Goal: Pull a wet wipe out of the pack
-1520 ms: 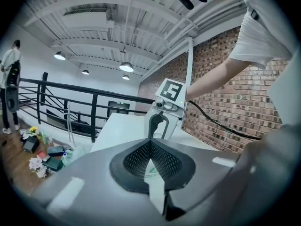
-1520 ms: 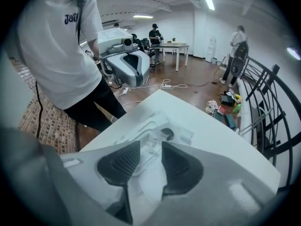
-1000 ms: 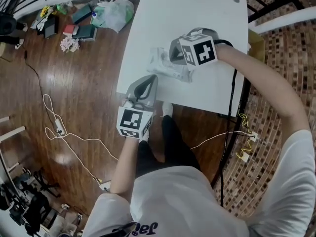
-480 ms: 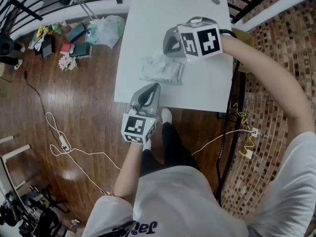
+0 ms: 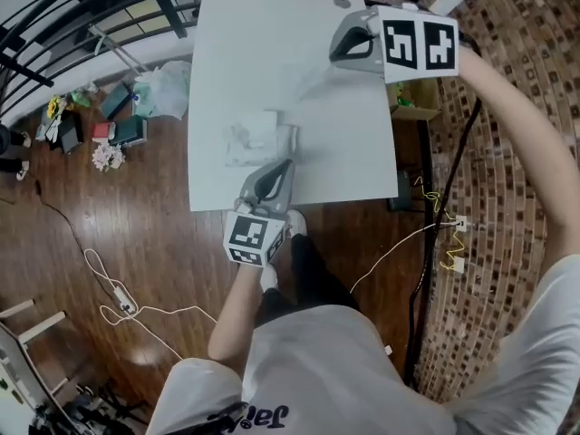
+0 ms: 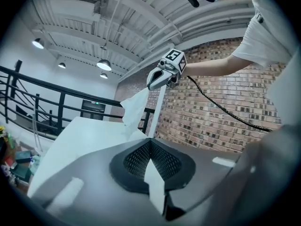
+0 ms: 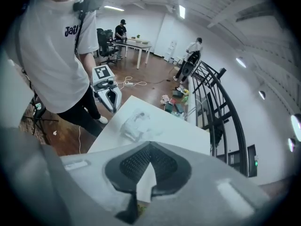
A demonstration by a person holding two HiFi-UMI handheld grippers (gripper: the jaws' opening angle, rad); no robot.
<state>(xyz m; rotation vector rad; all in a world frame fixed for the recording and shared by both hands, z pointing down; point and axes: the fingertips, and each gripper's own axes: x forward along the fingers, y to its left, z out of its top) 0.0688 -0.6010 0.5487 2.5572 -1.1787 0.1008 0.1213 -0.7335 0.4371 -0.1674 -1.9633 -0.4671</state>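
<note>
Brown wooden flooring (image 5: 109, 243) is spreading under the whole scene, with a brick-patterned surface (image 5: 507, 152) running along its right side in the head view. A white table (image 5: 263, 53) is standing on it, and a dark metal railing (image 5: 82, 7) is crossing the far-left corner. A small heap of bags and boxes (image 5: 136, 107) is lying on the floor beside the table's left edge, and a pale cable (image 5: 118, 279) is trailing across the boards.

The right gripper (image 6: 151, 84) is hovering high over the table's far right part, pointing steeply down. Its jaws are pressing together on the top edge of the wet wipe (image 6: 134, 109). The left gripper (image 5: 276, 169) is sitting low at the table's near edge, pointing almost level across the top. Its jaws are meeting with nothing gripped, and its tips are just beside the pack without holding it.

The pack (image 5: 258, 139), crinkled and pale, is lying flat on the table close to that near edge. It is between the two grippers and well apart from the right one.

The wipe is hanging down from the right jaws as a loose, folded white sheet. Its lower end is dangling above the tabletop and appears clear of the pack.
</note>
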